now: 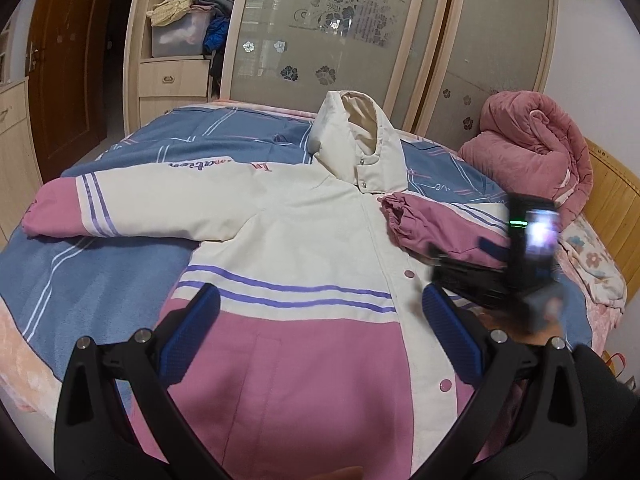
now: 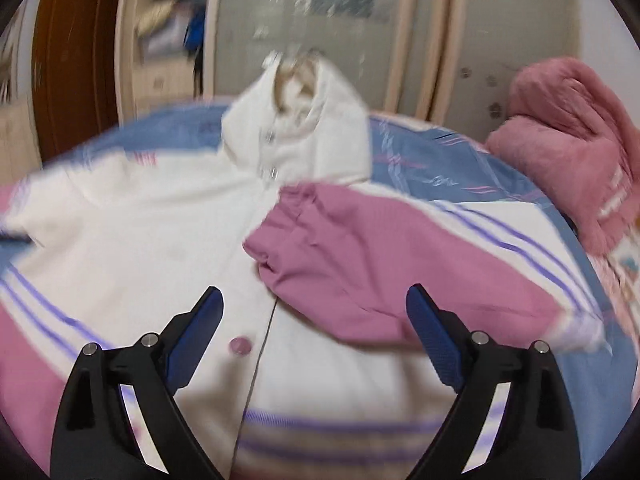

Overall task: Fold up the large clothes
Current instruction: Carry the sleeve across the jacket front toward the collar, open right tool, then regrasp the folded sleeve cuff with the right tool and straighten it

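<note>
On the blue striped bed (image 1: 120,148) the cream-and-pink hooded padded jacket (image 1: 304,220) lies flat, the left gripper (image 1: 320,320) spread empty above its hem, the right gripper (image 2: 316,320) (blurred) spread beside the folded-in pink sleeve (image 2: 360,252).

Blue bedspread (image 1: 120,256) with white and pink line pattern, covering the bed; a floral sheet (image 1: 592,264) shows along its right edge. Rolled pink quilt (image 1: 536,140) at the right, against a wooden headboard (image 1: 616,200). Behind the bed, a wardrobe with frosted sliding doors (image 1: 320,32) bearing flower motifs; its open left section holds a clear storage box (image 1: 180,36), piled clothes (image 1: 192,4) and a drawer (image 1: 172,78). Brown wooden door (image 1: 64,64) at far left. The right wrist view is blurred but shows the same quilt (image 2: 568,140) and doors (image 2: 400,40)
</note>
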